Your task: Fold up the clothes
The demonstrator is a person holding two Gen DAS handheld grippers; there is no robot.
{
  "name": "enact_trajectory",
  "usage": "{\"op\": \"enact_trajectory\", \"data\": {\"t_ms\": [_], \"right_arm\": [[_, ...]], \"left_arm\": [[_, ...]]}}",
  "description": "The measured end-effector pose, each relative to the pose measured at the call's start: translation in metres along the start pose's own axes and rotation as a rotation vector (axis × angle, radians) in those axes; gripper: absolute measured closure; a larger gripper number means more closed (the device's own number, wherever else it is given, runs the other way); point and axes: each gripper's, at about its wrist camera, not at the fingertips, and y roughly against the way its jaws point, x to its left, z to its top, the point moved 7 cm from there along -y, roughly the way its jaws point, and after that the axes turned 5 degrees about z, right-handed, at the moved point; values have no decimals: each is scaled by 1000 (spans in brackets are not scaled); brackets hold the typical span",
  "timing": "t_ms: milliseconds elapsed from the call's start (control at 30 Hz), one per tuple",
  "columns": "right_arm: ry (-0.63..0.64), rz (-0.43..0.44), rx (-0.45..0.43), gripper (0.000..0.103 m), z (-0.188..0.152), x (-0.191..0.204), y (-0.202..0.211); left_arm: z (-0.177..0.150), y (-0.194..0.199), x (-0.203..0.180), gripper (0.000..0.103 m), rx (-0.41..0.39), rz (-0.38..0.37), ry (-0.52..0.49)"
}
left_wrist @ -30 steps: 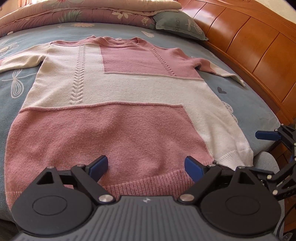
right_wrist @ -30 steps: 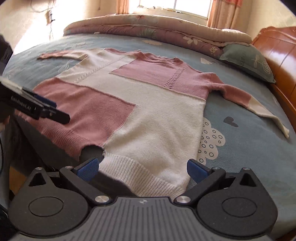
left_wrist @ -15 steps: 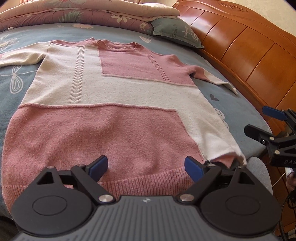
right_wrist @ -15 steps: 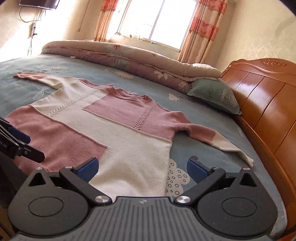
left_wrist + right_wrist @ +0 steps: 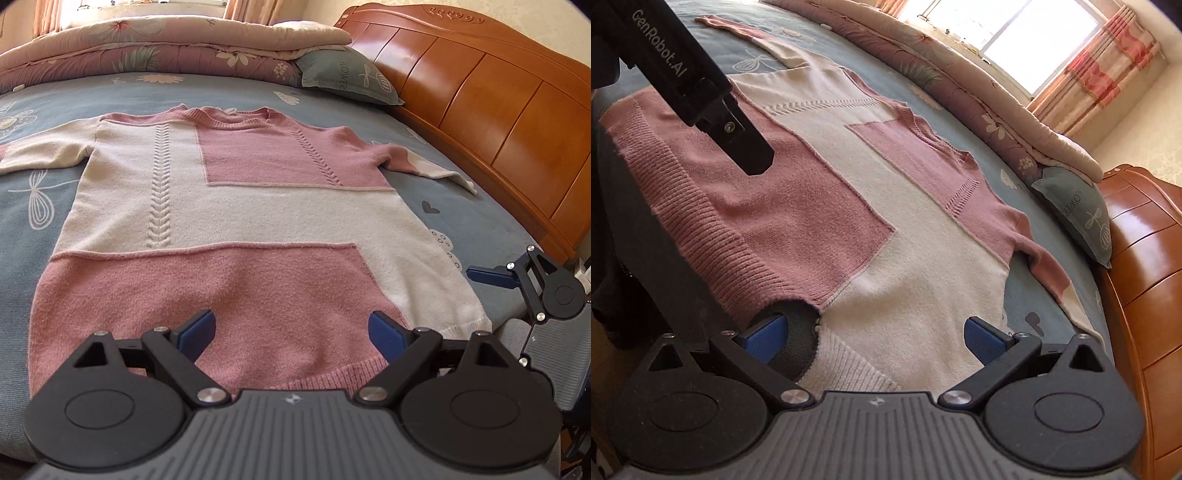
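sweater (image 5: 236, 206): flat on bed (image 5: 480, 206), long axis hem-to-collar, hem at near edge, collar toward quilt (image 5: 155, 55) | left tongs (image 5: 291, 332): wide open, empty, over pink hem | right tongs (image 5: 875, 338): wide open, empty, over white hem | text: "GenRobot.AI" on tool, pillow (image 5: 343, 79) perhaps "FLOWERS"

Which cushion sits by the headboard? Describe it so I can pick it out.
Start at the wooden headboard on the right side of the bed. Where it meets the rolled floral quilt, a grey-green pillow lies tucked in the corner. It alone is plain-coloured with white printed lettering and a dragonfly outline.
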Motion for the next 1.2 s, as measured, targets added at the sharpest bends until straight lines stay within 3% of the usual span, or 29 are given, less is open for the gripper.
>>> {"op": "enact_trajectory", "data": {"t_ms": [67,200,300,433,567,667,733,833,867,1000,1100,1200], "right_arm": [[-53,13,-43,0,7,-5,1],[-329,106,-128,0,16,-43,13],[-455,129,-101,0,4,-64,9],[-552,146,-89,0,-16,-73,7],[-592,150,-79,0,-31,-73,5],[-611,159,-76,0,-37,-74,4],[-626,159,-79,0,-40,-77,5],[-646,157,-91,0,-42,-82,7],[-650,155,-96,0,-43,-83,9],[-665,141,-116,0,-48,-90,16],[-693,143,-118,0,-51,-93,15],[-698,152,-114,0,-53,-91,13]], "left_arm": [[-2,-2,1,13,13,1,12],[-1,2,-1,13,6,10,-8],[1,-1,-1,13,14,30,-11],[-4,-8,-14,13,35,61,-93],[-17,-14,-45,13,56,85,-322],[-37,-18,-75,13,70,79,-573],[-50,-23,-89,13,62,129,-740],[-54,-29,-95,12,34,216,-883],[-52,-28,-95,12,33,214,-882],[-24,-12,-86,12,1,158,-721],[-5,-12,-72,12,-17,216,-662],[4,-10,-64,12,-16,210,-604]]}}
